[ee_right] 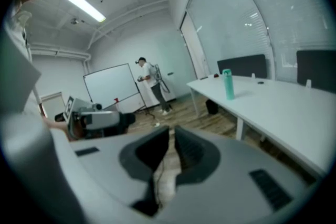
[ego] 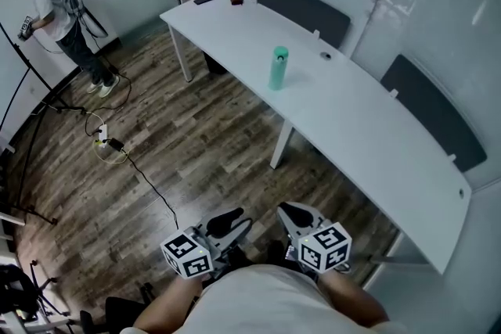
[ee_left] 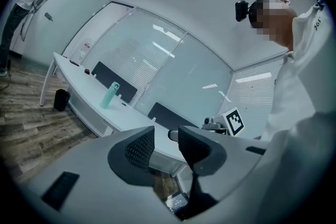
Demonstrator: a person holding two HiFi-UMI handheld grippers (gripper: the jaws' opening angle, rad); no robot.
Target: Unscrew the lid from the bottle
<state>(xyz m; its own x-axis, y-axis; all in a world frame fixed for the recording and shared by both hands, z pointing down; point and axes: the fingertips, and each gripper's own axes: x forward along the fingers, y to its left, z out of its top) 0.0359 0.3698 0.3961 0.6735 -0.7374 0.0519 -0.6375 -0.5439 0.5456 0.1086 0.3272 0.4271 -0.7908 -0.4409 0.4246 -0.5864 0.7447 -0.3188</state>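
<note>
While the left gripper [ee_left: 165, 139] gapes empty, only the right gripper [ee_right: 171, 140] (clenched on nothing) sees the whiteboard [ee_right: 111, 86].

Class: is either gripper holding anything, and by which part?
Nothing is held. The left gripper is open, the right gripper shut, both empty; the bottle stands untouched on the table.

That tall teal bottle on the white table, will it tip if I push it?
Tall and slim on a narrow base, the teal cylindrical bottle would probably topple from a high push. Being round, it would likely roll once down.
</note>
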